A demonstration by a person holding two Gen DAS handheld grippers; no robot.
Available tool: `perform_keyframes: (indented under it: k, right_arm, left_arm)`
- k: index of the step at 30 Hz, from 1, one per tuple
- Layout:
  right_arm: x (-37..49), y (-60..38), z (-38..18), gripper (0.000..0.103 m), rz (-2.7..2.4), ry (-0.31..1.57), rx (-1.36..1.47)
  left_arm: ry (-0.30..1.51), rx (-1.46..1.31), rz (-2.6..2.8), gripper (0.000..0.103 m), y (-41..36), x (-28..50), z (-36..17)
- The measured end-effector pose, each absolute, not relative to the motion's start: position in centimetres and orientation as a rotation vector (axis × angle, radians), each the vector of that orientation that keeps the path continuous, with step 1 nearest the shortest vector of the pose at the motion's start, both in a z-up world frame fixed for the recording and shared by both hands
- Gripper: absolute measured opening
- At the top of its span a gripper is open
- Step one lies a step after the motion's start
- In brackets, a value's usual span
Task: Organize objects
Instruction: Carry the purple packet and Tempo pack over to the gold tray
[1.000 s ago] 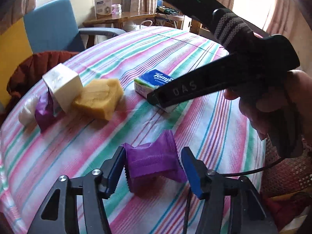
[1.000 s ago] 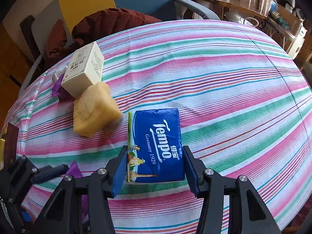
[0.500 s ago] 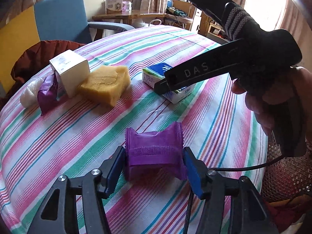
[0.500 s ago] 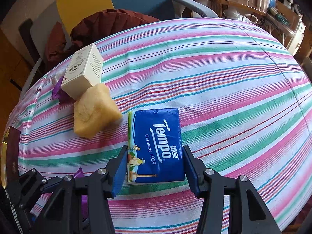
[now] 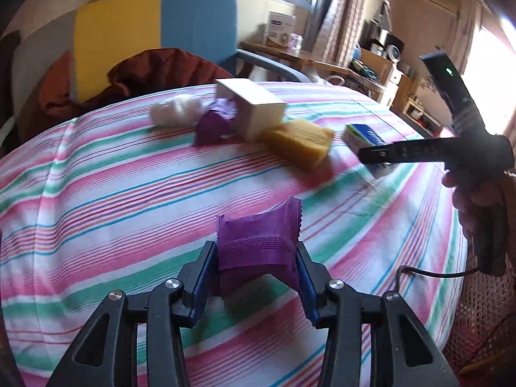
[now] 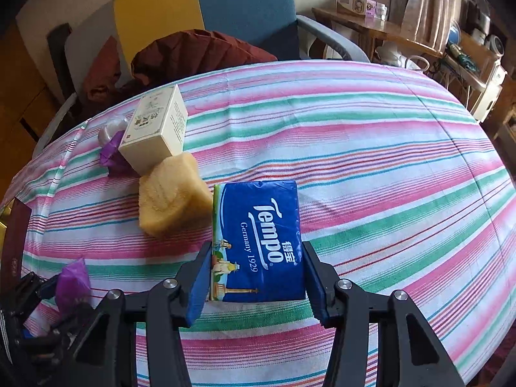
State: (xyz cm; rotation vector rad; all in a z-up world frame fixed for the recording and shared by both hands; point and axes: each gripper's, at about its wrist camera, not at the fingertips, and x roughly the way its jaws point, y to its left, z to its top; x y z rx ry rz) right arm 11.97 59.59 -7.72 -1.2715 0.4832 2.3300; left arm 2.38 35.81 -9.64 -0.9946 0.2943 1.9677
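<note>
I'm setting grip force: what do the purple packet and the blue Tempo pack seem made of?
purple packet: thin crinkly plastic film, it seems; zigzag-cut edge, embossed seal band, slight sheen.
Tempo pack: glossy printed plastic wrap, probably over soft tissues; shiny, with rounded edges.

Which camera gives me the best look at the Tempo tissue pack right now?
The right wrist view: the Tempo tissue pack fills the centre, label readable, between the right hand-held gripper fingers. The left wrist view shows only a blurred corner behind that gripper's finger.
</note>
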Motion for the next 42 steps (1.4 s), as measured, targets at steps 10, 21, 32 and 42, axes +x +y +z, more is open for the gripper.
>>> perform_keyframes:
  k: [10,21,32,42]
  right_arm:
    - [11.3,55.6,-6.0,0.053,2.501,0.474,-1.157]
    - [9.3,46.7,-8.6,0.053,2.693,0.275,-1.325]
    - [9.0,42.9,-9.4,0.053,2.742,0.113,-1.372]
    - [8.8,41.1,-9.3,0.053,2.711,0.181,-1.398]
  left_arm:
    - [0.253,-0.965,2.062,0.047,31.6,1.9,-9.8]
    - [0.189,-0.971,2.053,0.045,27.2,4.1,-8.3]
    - [0.109,-0.852,2.096,0.045,20.8,5.7,-4.2]
    - [-0.098,-0.851,2.205,0.045,13.5,3.2,-2.2]
